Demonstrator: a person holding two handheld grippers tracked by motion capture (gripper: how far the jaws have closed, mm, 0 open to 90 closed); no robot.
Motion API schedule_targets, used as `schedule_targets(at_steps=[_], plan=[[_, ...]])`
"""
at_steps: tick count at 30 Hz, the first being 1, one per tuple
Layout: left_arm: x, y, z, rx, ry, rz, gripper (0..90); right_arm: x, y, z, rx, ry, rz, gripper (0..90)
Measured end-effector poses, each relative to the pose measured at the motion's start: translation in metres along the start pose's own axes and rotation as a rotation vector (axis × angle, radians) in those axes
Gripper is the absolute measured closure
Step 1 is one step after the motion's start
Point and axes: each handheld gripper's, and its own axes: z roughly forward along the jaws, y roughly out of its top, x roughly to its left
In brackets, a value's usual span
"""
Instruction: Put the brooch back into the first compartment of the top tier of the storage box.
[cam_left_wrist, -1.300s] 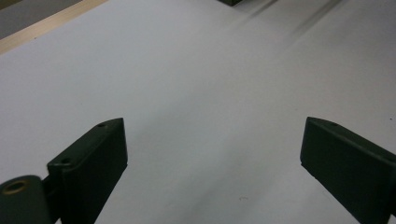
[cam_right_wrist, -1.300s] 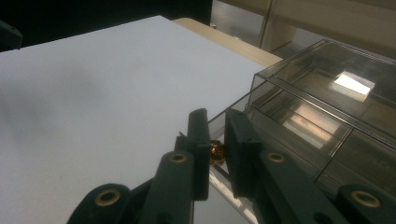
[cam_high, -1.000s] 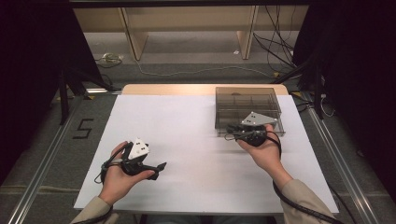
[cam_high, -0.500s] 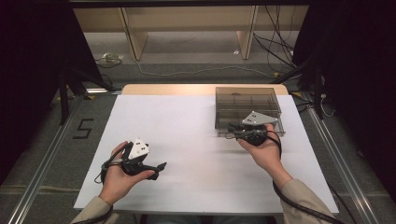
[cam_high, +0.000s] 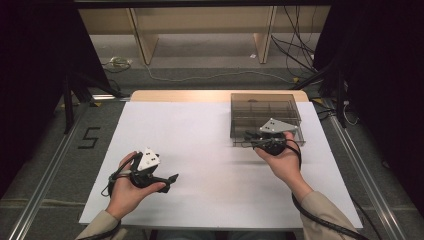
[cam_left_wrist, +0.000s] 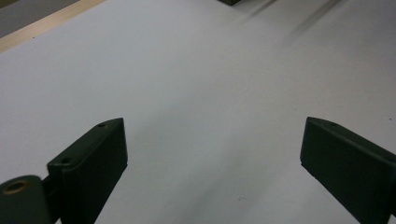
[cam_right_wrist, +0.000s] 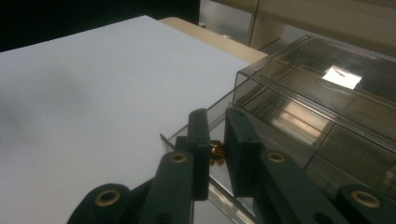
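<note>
A smoky clear plastic box (cam_high: 265, 107) with compartments stands on the white table sheet (cam_high: 200, 135) at the right. Its lowest drawer (cam_right_wrist: 184, 128) is pulled out a little toward the left. My right gripper (cam_high: 248, 136) reaches over that drawer's corner. In the right gripper view its jaws (cam_right_wrist: 216, 114) stand nearly together, with a small amber piece (cam_right_wrist: 215, 151) between them. My left gripper (cam_high: 169, 181) rests in the hand at the front left, pointing right. It is wide open (cam_left_wrist: 212, 140) above bare sheet, with nothing between its fingers.
A strip of bare wooden tabletop (cam_high: 180, 95) shows behind the sheet. Metal rails run along both sides of the table. A taped number 5 (cam_high: 89, 137) marks the floor at the left. Shelving legs and cables lie beyond the far edge.
</note>
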Motion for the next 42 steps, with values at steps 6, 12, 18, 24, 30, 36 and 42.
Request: schedule_targets(at_steps=[6, 12, 18, 24, 30, 36, 42], plan=[[0.0, 0.0, 0.0, 0.004, -0.001, 0.005, 7.4, -0.002, 0.0, 0.001, 0.006, -0.01, 0.008, 81.6], [0.0, 0.0, 0.0, 0.002, 0.001, 0.002, 7.3, -0.003, -0.001, 0.002, 0.01, -0.017, 0.011, 81.6], [0.0, 0.0, 0.0, 0.002, 0.0, 0.002, 7.3, -0.004, -0.001, 0.003, 0.012, -0.024, 0.015, 81.6], [0.0, 0.0, 0.0, 0.002, 0.002, 0.003, 7.3, -0.005, 0.0, 0.005, 0.013, -0.028, 0.021, 81.6], [0.0, 0.0, 0.0, 0.006, 0.0, 0.005, 7.3, -0.005, 0.0, 0.007, 0.018, -0.03, 0.024, 81.6], [0.0, 0.0, 0.001, 0.006, 0.0, 0.005, 7.3, -0.005, 0.002, 0.009, 0.019, -0.033, 0.024, 81.6], [0.0, 0.0, 0.001, 0.006, -0.001, 0.006, 7.3, -0.006, 0.002, 0.011, 0.023, -0.038, 0.025, 81.6]])
